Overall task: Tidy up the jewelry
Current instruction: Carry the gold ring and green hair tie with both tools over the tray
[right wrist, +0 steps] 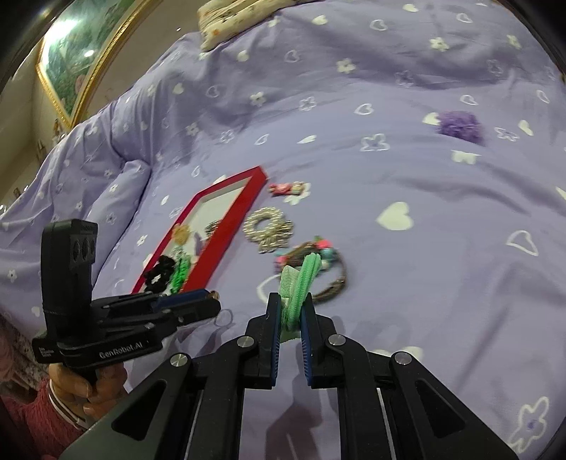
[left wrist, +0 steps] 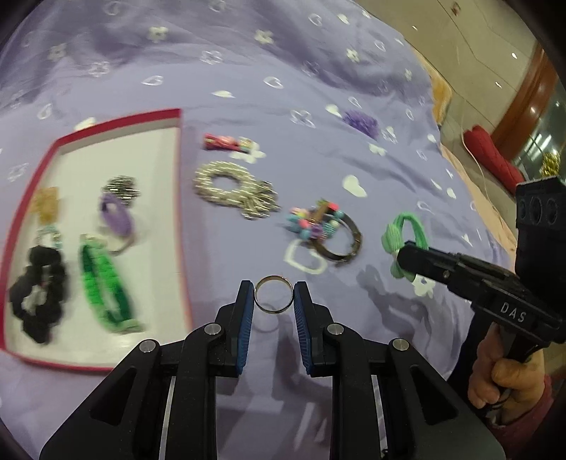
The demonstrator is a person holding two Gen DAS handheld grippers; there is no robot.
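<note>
My left gripper is shut on a metal ring, held just above the purple bedspread, right of the red box. The box holds a black scrunchie, a green band, a purple piece and more. My right gripper is shut on a mint green hair tie; in the left wrist view the hair tie sits at the right gripper's tips. The left gripper also shows in the right wrist view.
On the bedspread lie a silver scrunchie, a pink clip, a beaded bracelet with a dark bangle and a purple pompom. A red cushion lies off the bed's right edge. A pillow lies at the far end.
</note>
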